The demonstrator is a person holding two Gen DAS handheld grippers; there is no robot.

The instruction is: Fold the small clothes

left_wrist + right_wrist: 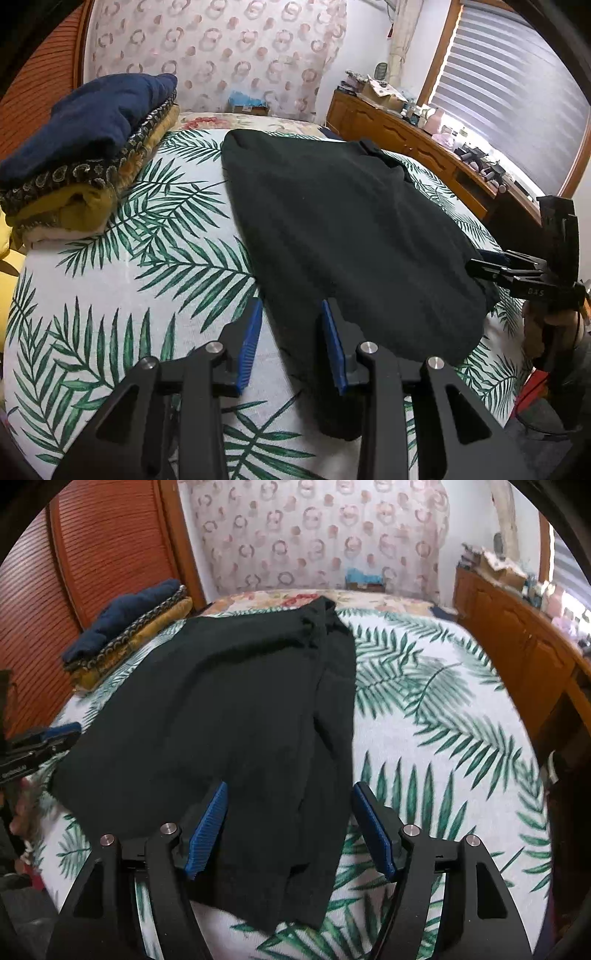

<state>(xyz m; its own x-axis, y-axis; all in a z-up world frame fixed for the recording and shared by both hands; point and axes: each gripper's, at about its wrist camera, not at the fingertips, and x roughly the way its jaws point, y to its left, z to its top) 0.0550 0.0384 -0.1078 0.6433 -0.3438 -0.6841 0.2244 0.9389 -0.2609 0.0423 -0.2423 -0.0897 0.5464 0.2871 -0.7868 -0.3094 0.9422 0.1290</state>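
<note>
A black garment (351,229) lies spread flat on the leaf-print bed sheet (147,258). My left gripper (293,332) stands open over its near left edge. The sheet and the cloth's border show between the blue pads, which do not press on anything. In the right wrist view the same garment (229,709) has one side folded lengthwise. My right gripper (290,812) hangs open above its near hem, one pad on each side of the cloth without touching it. Each gripper also shows in the other's view: the right gripper (491,266) by the garment's right edge, the left gripper (48,738) by its left edge.
A stack of folded clothes (85,147), navy on top, then patterned and mustard, sits at the far left of the bed (443,738). A wooden dresser (406,136) with clutter lines the right side under a window. An orange slatted door (92,554) stands at the left.
</note>
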